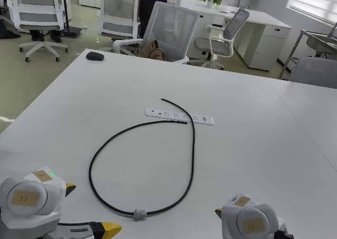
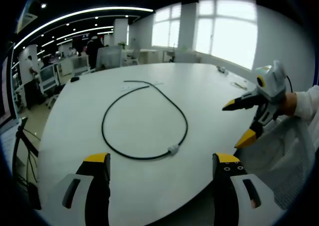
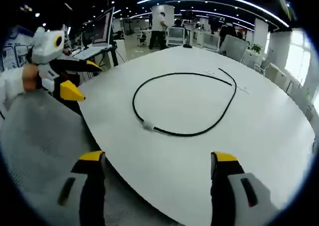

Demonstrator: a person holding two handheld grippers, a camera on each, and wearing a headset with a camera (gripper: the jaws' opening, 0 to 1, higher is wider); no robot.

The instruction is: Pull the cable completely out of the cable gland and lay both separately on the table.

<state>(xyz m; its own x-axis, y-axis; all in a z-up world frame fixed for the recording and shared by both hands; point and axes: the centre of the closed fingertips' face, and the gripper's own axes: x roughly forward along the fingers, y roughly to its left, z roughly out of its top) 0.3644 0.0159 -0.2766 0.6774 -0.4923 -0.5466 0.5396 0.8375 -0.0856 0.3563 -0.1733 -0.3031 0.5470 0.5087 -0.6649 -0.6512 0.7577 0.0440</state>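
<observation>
Left gripper (image 2: 160, 158), right gripper (image 3: 158, 157) agape; gland (image 1: 139, 214) lengthwise left-right on looped cable (image 1: 194, 144)

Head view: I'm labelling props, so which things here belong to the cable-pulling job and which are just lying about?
Job: black cable, grey cable gland threaded on it, white table.
Lying about: power strip under the cable, black mouse, office chair.

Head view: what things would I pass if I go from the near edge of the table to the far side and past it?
cable gland → power strip → mouse → chair
</observation>
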